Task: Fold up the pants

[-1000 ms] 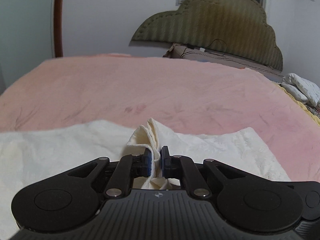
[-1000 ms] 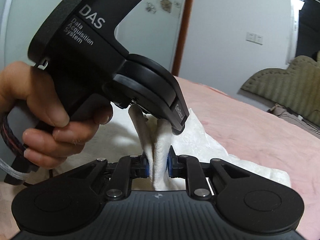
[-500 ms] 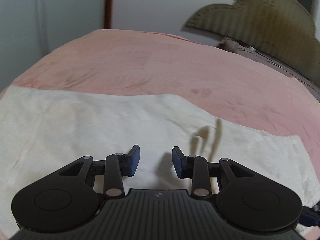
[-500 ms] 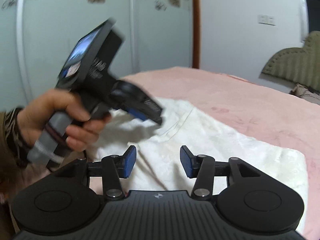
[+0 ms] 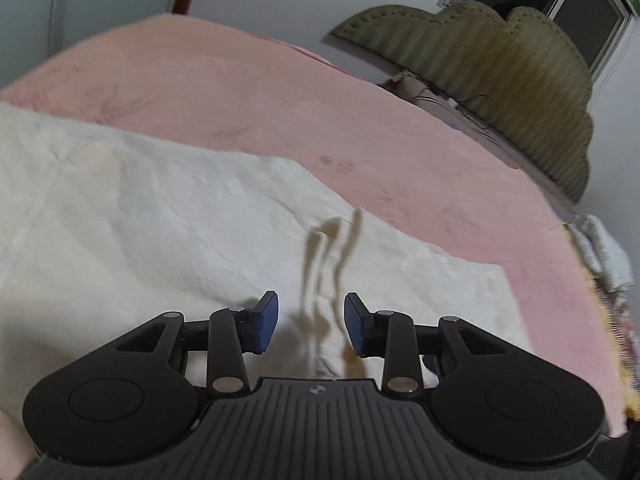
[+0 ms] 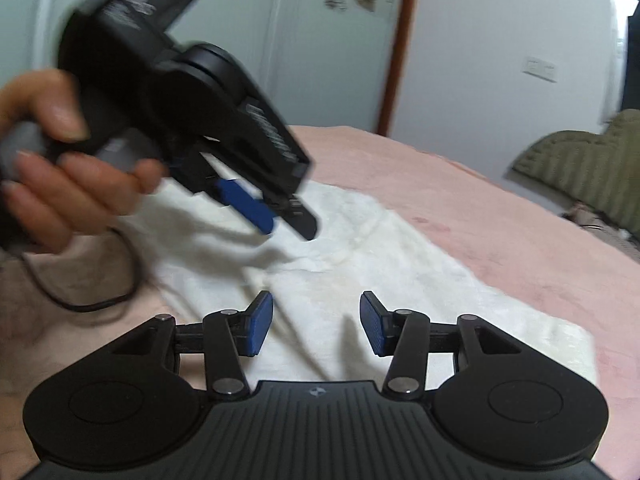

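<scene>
Our pants [image 6: 360, 264] lie flat across the bed's [image 5: 280, 92] near edge, seemingly folded once; both grippers, left [image 5: 310, 322] and right [image 6: 316, 322], gape empty. Further folds probably remain.

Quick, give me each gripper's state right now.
Left gripper: open, holding nothing, above the pants.
Right gripper: open, holding nothing, pants below it.
</scene>
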The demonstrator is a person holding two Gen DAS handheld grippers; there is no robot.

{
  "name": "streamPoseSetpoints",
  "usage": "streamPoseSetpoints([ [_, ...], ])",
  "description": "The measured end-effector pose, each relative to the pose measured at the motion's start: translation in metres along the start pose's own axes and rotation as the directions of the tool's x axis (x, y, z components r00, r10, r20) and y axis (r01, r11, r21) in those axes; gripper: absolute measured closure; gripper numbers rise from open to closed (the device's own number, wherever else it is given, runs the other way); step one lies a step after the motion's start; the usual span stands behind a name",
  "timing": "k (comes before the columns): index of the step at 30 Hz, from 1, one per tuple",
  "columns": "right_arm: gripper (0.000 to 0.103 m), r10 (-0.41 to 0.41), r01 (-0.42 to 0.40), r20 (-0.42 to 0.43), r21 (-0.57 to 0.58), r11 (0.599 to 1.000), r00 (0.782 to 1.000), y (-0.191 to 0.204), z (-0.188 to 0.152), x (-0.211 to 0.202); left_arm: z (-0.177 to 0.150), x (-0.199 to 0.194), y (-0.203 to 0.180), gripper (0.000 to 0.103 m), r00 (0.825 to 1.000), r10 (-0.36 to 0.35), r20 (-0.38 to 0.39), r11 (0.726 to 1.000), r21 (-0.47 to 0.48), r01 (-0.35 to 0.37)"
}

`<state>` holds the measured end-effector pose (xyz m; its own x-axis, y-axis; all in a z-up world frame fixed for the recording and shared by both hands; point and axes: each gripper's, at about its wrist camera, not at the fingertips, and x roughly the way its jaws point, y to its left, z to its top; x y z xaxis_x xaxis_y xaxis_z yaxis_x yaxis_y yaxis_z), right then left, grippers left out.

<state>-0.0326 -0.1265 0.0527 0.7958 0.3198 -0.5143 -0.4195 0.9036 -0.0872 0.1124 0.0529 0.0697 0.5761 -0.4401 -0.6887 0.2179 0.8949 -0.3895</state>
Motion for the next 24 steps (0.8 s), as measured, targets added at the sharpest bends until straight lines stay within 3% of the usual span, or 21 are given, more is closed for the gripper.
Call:
streamPoseSetpoints([
  [2, 0.056, -0.03, 0.031, -0.007, 0.06, 0.998, 1.0, -0.006, 0.0, 0.003, -0.001, 0.003, 0.001, 0.062, 0.998, -0.047, -0.032, 0.999, -0.026, 0.046],
  [12, 0.055, -0.115, 0.115, -0.009, 0.034, 0.993, 0.993, -0.003, -0.004, 0.004, -0.004, 0.018, 0.006, 0.062, 0.971, -0.2, -0.132, 0.967, -0.185, 0.174],
  [19, 0.051, -0.136, 0.136, -0.004, 0.071, 0.988, 0.991, -0.01, -0.005, -0.002, -0.005, 0.029, 0.018, 0.055, 0.933, -0.32, -0.165, 0.907, -0.337, 0.252],
  [21, 0.049, -0.134, 0.134, -0.009, 0.078, 0.988, 0.991, -0.011, -0.005, -0.003, -0.007, 0.038, 0.022, 0.05, 0.914, -0.365, -0.178, 0.876, -0.4, 0.271],
  [24, 0.047, -0.137, 0.138, -0.013, 0.068, 0.988, 0.99, -0.01, -0.006, -0.004, -0.011, 0.053, 0.031, 0.043, 0.889, -0.425, -0.171, 0.805, -0.52, 0.285],
])
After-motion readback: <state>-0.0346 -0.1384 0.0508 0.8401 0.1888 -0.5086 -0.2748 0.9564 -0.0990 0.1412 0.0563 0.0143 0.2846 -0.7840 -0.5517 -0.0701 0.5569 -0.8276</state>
